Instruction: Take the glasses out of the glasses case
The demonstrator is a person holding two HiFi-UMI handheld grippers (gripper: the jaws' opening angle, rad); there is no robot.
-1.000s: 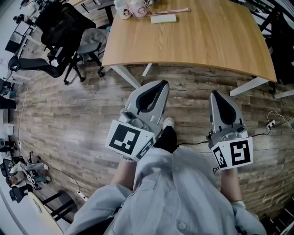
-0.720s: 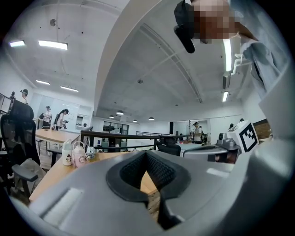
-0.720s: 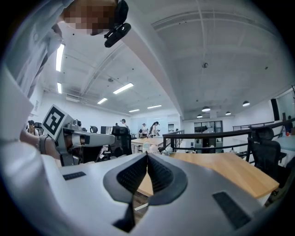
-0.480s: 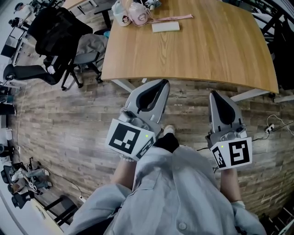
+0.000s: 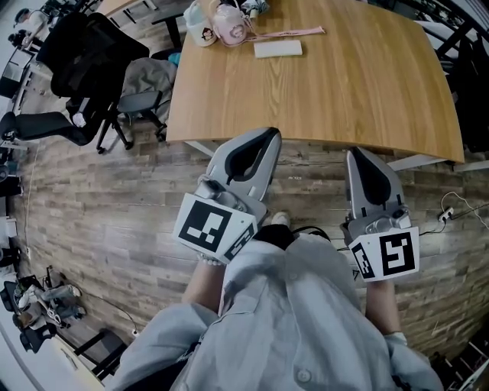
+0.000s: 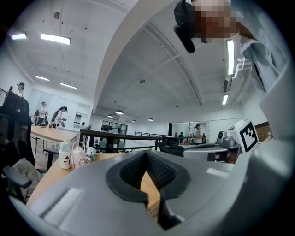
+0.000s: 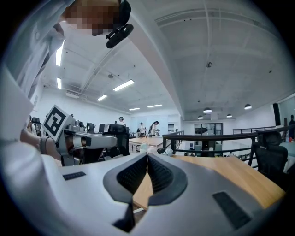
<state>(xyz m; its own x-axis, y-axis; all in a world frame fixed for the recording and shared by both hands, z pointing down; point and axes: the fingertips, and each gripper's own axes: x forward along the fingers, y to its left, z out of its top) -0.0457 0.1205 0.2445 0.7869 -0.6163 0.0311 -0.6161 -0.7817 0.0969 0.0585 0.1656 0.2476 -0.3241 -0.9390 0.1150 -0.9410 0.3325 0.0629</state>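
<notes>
A flat white oblong case [image 5: 277, 49] lies at the far side of the wooden table [image 5: 359, 84]; I cannot tell whether glasses are in it. Both grippers are held level over the plank floor, short of the table's near edge. My left gripper [image 5: 269, 136] is shut with nothing in it, its tip just at the table edge. The right gripper [image 5: 357, 155] is shut and empty too. In the left gripper view the left gripper [image 6: 146, 153] has its ribbed pads meeting at the tip; the right gripper view shows the right gripper [image 7: 147, 154] the same way.
A pink bottle [image 5: 229, 23], a white bottle [image 5: 200, 15] and a pink strap [image 5: 290, 32] lie beside the case. Black office chairs [image 5: 84, 53] stand left of the table. White table legs [image 5: 206, 145] and a cable with a plug [image 5: 449, 205] are on the floor.
The table has drawn nearer in the head view: both grippers moved forward together up to its near edge. Both stayed shut and empty.
</notes>
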